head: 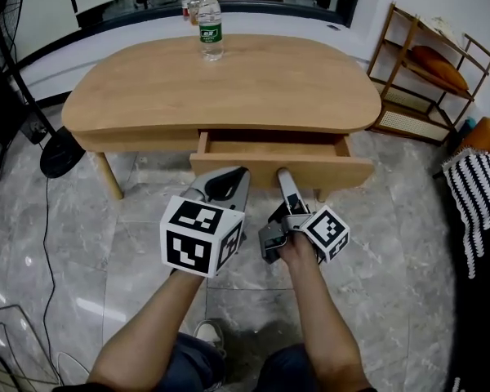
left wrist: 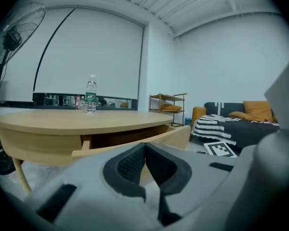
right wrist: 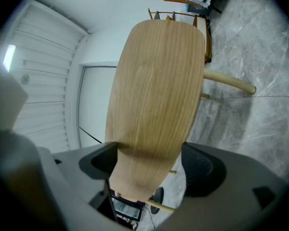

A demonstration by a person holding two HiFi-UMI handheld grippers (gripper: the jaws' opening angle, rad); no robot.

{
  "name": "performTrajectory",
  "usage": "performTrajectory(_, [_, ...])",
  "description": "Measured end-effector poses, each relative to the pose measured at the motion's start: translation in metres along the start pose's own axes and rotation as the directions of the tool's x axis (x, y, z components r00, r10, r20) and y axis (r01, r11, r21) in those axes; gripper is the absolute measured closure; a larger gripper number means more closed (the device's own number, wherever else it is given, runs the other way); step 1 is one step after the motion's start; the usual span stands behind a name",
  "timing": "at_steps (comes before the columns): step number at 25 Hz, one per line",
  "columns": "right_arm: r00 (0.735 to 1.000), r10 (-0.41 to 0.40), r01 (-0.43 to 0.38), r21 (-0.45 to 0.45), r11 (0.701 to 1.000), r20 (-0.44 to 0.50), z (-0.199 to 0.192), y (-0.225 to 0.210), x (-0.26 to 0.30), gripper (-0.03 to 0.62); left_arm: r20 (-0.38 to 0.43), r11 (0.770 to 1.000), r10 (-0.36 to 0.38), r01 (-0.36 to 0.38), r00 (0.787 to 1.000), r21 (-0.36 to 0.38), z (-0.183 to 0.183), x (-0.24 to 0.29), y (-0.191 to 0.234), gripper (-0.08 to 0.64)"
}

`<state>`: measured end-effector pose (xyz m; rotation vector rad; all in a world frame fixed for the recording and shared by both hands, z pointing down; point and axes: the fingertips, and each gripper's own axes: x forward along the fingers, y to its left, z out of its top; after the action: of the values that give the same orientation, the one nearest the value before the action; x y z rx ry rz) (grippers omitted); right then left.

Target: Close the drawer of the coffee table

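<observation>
Head view: coffee table (head: pixel 229 80) at 12 o'clock from the person, oval wooden top. Drawer (head: pixel 282 170) on the near side stands pulled out, interior open to view, front panel well forward of the table apron. Left gripper (head: pixel 223 184) held just short of the drawer front, toward its left half; in the left gripper view its jaws are pressed together, tips meeting, nothing between them. Right gripper (head: pixel 284 178) at 3 o'clock of the left one, tips at the drawer front's lower edge; in the right gripper view its jaws are spread with the wooden panel passing between them, a gap showing beside one pad. Water bottle (head: pixel 211 24) upright on the tabletop at 12 o'clock, far edge.
</observation>
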<state>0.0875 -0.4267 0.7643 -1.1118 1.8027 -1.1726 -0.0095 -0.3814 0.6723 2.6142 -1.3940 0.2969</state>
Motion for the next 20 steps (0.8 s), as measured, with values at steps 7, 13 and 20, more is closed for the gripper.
performTrajectory(7, [1.000,-0.001,0.002,-0.004,1.000,0.019,0.010,-0.006,0.027,0.189,-0.017,1.000,-0.016,0.016,1.000,0.019,-0.008,0.030,0.013,0.557])
performTrajectory(13, [1.000,-0.006,0.006,-0.014,1.000,0.013,0.017,-0.013,0.048,0.184,-0.015,0.999,-0.022,0.022,1.000,0.033,-0.012,0.048,0.029,0.557])
performTrajectory(20, [0.999,-0.007,0.008,-0.021,1.000,0.033,0.026,-0.019,0.074,0.183,0.005,0.999,-0.044,0.044,0.999,0.018,-0.011,0.062,0.032,0.557])
